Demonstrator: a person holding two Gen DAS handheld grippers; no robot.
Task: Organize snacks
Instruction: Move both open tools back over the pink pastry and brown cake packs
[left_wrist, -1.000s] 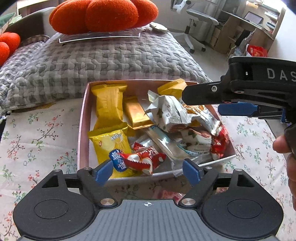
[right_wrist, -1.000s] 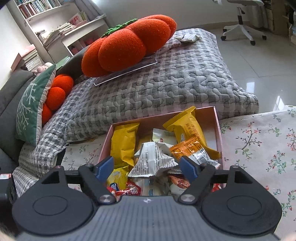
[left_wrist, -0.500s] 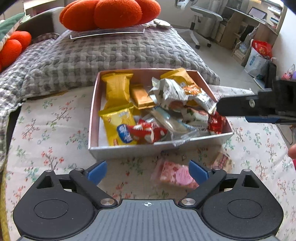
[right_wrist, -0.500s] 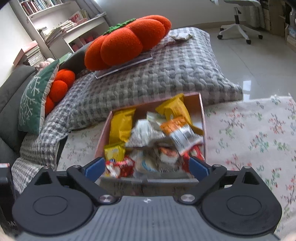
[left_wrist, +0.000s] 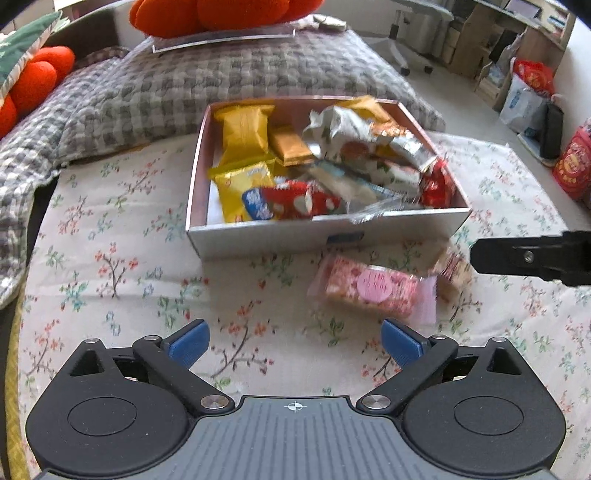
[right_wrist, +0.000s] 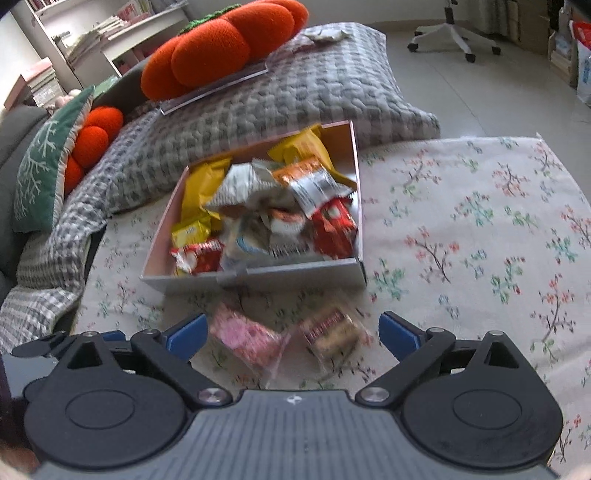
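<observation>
So both tongs are wide open right now and holding nothing, and their jaws have just been opening. The left gripper (left_wrist: 293, 343) hangs over bare flowered cloth (left_wrist: 110, 266), nothing between its fingers. The box (left_wrist: 325, 236) stuffed with snacks sits straight ahead of it, and a pink pack (left_wrist: 373, 288) lies on the cloth just ahead of its right finger. The right gripper (right_wrist: 291, 332) has that pink pack (right_wrist: 247, 338) and a brownish pack (right_wrist: 332, 332) lying loose between its fingers, neither touched by the pads. The box (right_wrist: 258, 277) is just beyond them. Both loose packs are outside the box, near its front wall, a bit blurry
</observation>
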